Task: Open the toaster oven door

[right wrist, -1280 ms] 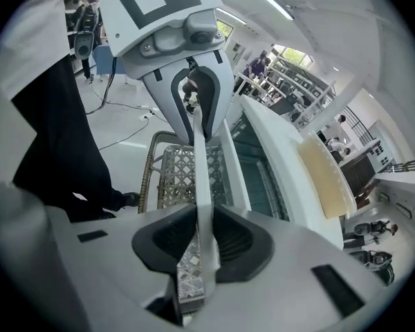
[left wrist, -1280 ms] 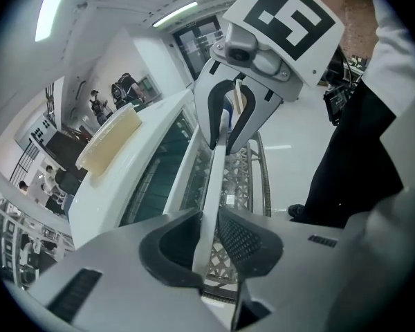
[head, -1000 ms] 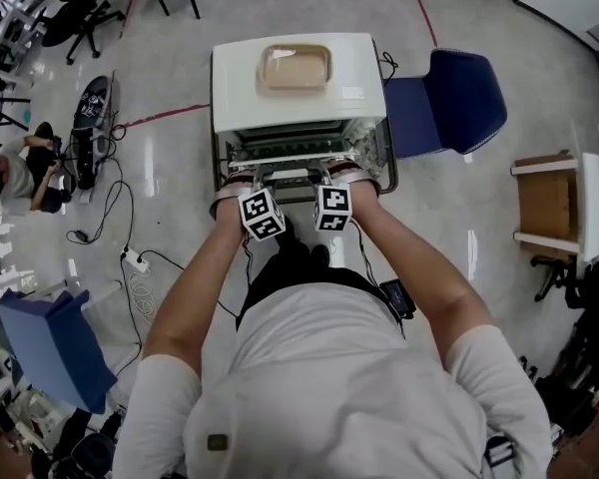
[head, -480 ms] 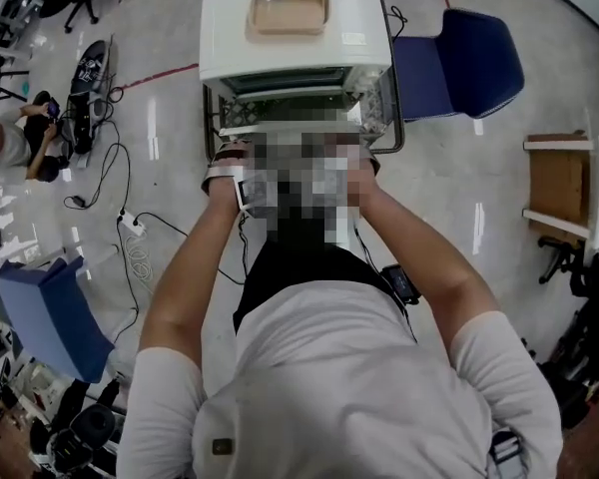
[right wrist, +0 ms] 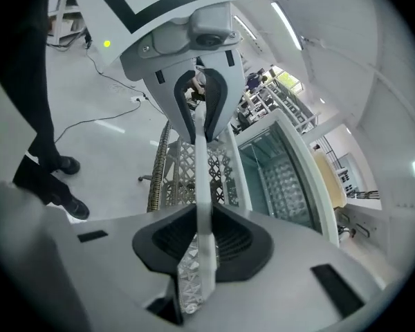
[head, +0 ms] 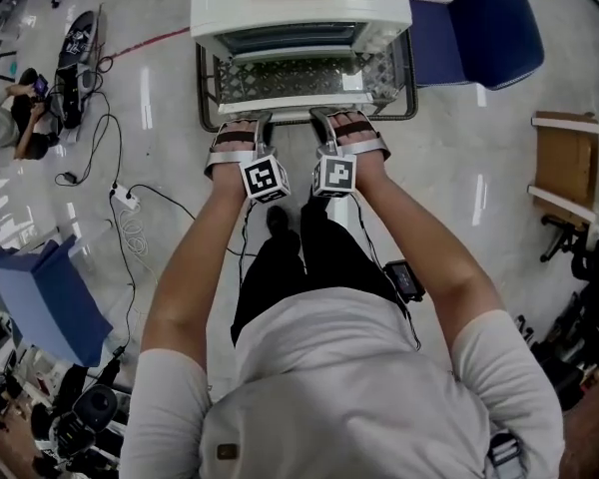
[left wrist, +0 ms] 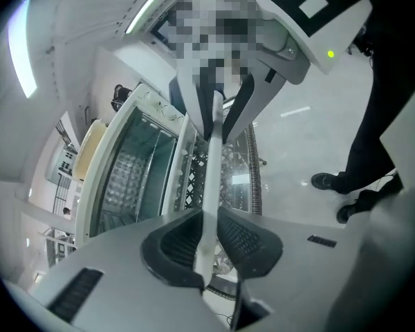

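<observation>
Both clamped on white handle (left wrist: 212,164), left hand-held gripper (left wrist: 207,237), right hand-held gripper (right wrist: 202,244), toaster oven door (head: 304,80) lowered open

A blue chair (head: 489,28) stands right, cables (head: 130,238) and a blue bin (head: 42,307) left.

floor (head: 479,168) glossy grey | blue chair (head: 484,28) top rt | cables (head: 130,230) + pwr strip (head: 121,198) left | wood shelf (head: 564,173) rt

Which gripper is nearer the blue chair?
Right. The right gripper holds the door handle on the blue chair side; the left gripper, jaws just eased wider, holds it farther off.
</observation>
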`<state>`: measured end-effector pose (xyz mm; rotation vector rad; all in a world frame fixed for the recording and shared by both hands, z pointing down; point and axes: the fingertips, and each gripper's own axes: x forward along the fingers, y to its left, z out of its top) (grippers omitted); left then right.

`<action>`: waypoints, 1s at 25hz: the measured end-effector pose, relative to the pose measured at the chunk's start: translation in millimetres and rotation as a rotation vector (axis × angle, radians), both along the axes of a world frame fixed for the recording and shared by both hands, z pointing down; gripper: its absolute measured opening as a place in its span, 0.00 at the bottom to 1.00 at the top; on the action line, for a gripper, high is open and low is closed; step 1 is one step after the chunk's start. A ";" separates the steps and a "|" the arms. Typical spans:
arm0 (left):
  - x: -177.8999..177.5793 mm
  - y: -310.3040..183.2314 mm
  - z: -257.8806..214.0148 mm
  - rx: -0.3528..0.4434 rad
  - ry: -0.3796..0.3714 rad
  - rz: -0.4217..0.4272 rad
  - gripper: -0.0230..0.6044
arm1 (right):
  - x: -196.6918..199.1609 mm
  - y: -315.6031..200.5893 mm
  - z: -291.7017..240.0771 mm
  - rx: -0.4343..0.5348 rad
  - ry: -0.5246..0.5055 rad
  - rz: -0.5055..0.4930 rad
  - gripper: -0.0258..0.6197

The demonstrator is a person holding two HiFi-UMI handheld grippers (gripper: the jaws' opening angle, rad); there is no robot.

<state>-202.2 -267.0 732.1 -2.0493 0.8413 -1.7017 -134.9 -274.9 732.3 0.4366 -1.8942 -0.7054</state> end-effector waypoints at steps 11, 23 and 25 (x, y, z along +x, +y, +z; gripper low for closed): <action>0.8 12.8 40.2 0.125 0.004 0.035 0.18 | 0.6 10.8 41.7 0.121 0.013 0.026 0.17; 5.7 28.3 79.7 0.212 0.027 0.031 0.18 | 5.6 24.5 80.7 0.228 -0.012 0.011 0.17; 7.8 32.6 88.0 0.216 0.027 0.035 0.18 | 7.6 27.4 89.7 0.231 -0.009 0.010 0.17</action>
